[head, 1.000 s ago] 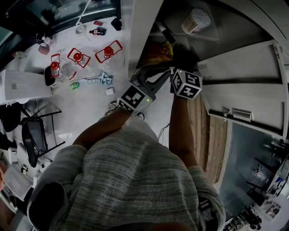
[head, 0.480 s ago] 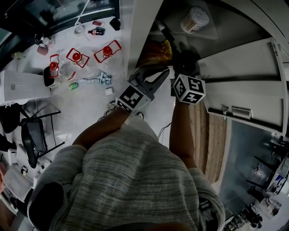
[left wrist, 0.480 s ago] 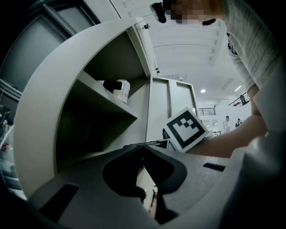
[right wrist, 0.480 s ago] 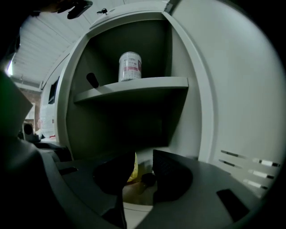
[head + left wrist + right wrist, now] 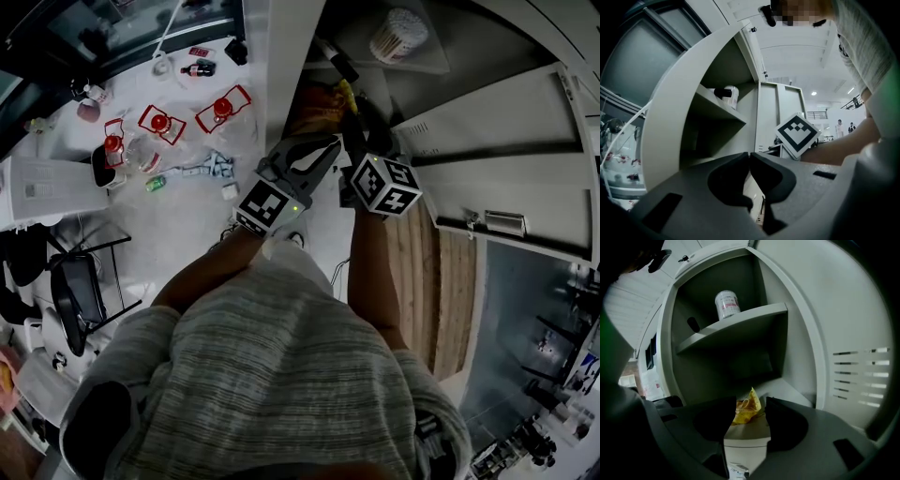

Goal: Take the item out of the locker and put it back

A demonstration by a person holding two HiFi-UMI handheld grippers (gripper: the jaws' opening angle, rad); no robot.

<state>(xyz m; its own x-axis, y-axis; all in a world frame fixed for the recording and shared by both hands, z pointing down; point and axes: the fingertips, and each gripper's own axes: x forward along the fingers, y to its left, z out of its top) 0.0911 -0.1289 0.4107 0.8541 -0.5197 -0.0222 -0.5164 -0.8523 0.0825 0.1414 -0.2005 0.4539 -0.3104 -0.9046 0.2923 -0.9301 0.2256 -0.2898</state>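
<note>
The take-out half of the task does not look done yet. The item, a yellow snack bag (image 5: 746,408), is lying loose on the locker (image 5: 802,348) floor with nothing holding it. Lifting it out and setting it back both appear to be ahead. Whether it has already made one trip cannot be told from these views.

At the head view's far left, around 10 o'clock, small red-and-white clutter (image 5: 223,106) is sitting on a pale surface well apart from the locker and playing no part.

The left gripper (image 5: 749,154) is hanging just outside the opening. Its jaws are pressed together tip to tip and gripping nothing. From it, the locker mouth is lying at about 11 o'clock.

Just right of it, the right gripper (image 5: 750,401) is pointing into the lower compartment. Its jaws are standing apart, and the bag is showing through the gap at 12 o'clock, beyond the tips and untouched.

The locker is holding two things. The bag is lying in the lower compartment. A white canister (image 5: 727,304) is standing upright on the upper shelf (image 5: 740,324), at about 11 o'clock from the right gripper. A dark object is lying beside it, too dim to name.

At 3 o'clock in the head view, the locker door (image 5: 506,178) is standing wide open.
</note>
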